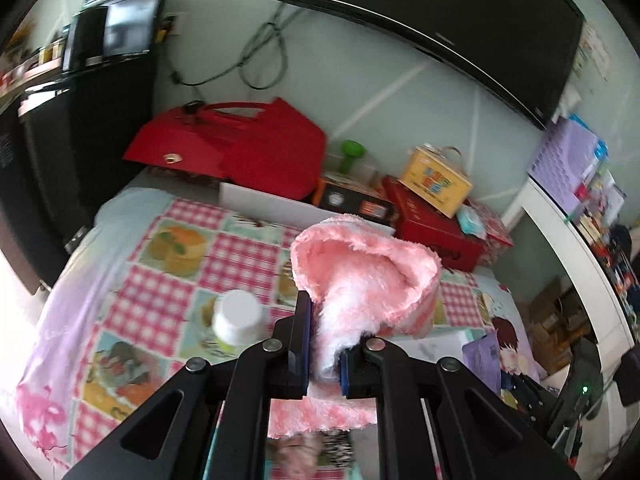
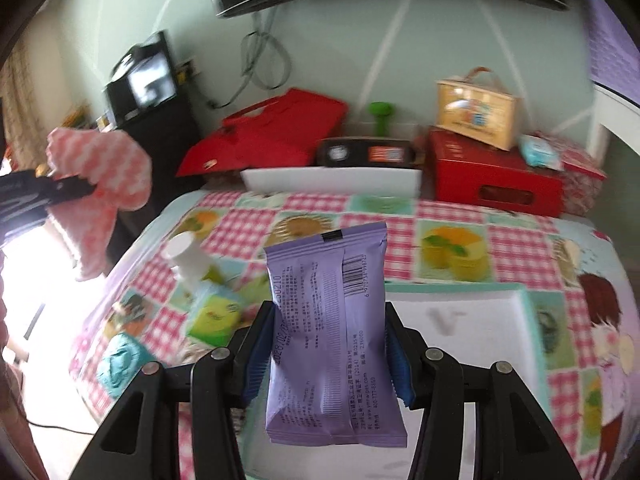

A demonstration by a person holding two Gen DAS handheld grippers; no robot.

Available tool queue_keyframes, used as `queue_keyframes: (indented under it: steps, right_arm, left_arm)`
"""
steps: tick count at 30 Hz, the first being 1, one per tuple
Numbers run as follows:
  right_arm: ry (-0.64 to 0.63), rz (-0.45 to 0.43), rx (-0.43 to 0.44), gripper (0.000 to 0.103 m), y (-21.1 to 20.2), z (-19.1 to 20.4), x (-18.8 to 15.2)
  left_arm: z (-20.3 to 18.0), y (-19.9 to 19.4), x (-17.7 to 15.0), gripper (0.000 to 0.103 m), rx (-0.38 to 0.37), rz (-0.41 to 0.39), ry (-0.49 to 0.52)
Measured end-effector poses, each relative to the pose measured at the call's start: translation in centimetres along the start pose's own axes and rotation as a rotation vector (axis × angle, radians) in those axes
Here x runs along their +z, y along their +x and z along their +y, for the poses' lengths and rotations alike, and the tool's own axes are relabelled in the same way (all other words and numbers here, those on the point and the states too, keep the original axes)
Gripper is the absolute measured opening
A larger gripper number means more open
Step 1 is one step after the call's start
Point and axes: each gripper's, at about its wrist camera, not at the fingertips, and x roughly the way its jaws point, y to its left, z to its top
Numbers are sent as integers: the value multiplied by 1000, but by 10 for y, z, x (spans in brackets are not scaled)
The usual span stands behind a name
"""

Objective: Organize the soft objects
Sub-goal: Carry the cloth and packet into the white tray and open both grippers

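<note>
since both soft things are clear of the checked pink bedspread (image 2: 360, 208), probably bound for the white tray (image 2: 332, 178), the left gripper (image 1: 324, 344) pinches the fluffy pink cloth (image 1: 368, 276) narrowly while the right gripper (image 2: 328, 344) clamps the purple foil wipes packet (image 2: 328, 320) by its sides.

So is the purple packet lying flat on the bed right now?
No, the purple packet stands upright, clamped between the pads of the right hand-held gripper above the bed.

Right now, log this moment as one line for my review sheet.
left gripper: shut on pink fluffy cloth, lifted | right gripper: shut on purple packet | below: checked bedspread
</note>
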Motion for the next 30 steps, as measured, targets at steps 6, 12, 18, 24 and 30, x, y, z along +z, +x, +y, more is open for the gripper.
queue_keyframes:
  steps: [6, 12, 18, 24, 30]
  right_arm:
    - [92, -15, -80, 54, -13, -52, -4]
    - [187, -20, -157, 54, -22, -98, -14]
    - [244, -8, -200, 54, -19, -127, -22]
    - [260, 31, -191, 54, 5, -129, -26]
    - [265, 83, -188, 54, 32, -130, -30]
  left_arm:
    - [-46, 29, -6, 11, -36, 56, 51]
    - [-80, 65, -26, 11, -65, 120, 75]
    - [-103, 104, -52, 11, -74, 186, 99]
    - [-114, 145, -76, 11, -59, 247, 92]
    - [-117, 174, -95, 11, -47, 286, 87]
